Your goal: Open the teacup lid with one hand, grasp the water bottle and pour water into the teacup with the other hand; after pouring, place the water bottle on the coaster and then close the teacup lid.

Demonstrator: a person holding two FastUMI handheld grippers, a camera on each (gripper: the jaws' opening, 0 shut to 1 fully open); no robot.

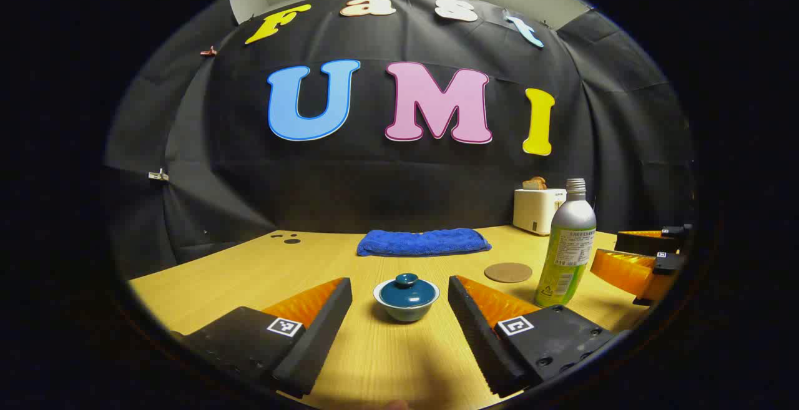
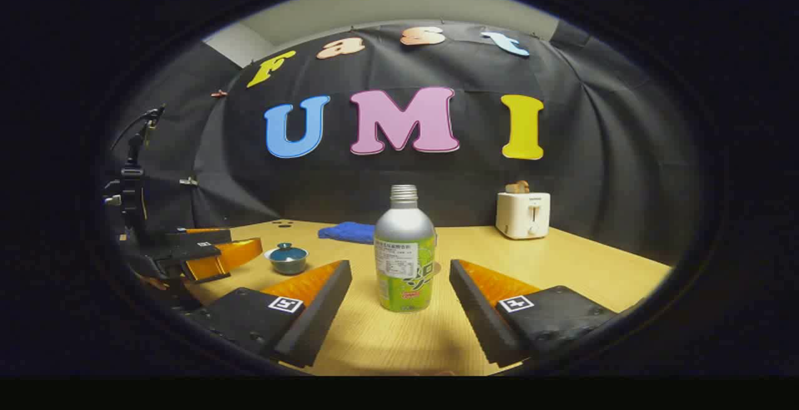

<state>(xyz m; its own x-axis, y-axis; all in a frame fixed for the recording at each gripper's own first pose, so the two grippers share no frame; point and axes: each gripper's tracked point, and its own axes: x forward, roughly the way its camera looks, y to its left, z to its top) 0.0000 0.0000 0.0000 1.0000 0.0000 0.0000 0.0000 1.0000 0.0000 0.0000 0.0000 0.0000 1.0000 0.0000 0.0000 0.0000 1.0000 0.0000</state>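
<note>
On the table (image 1: 206,273), the teacup (image 1: 406,298) w/ lid on sits between my left gripper (image 1: 399,297) fingers, spread apart. Right gripper (image 2: 399,285) gapes too, bottle (image 2: 404,251) between. I go for the knob, pinch gently, lift straight up.

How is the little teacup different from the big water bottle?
The teacup is short, round and dark blue-green; the water bottle is tall, thin, silver on top with a green label. The teacup wears a lid with a knob; the bottle's neck has no cap. The teacup sits in front of the left gripper, the bottle in front of the right gripper. Both stand upright on the wooden table, untouched.
</note>
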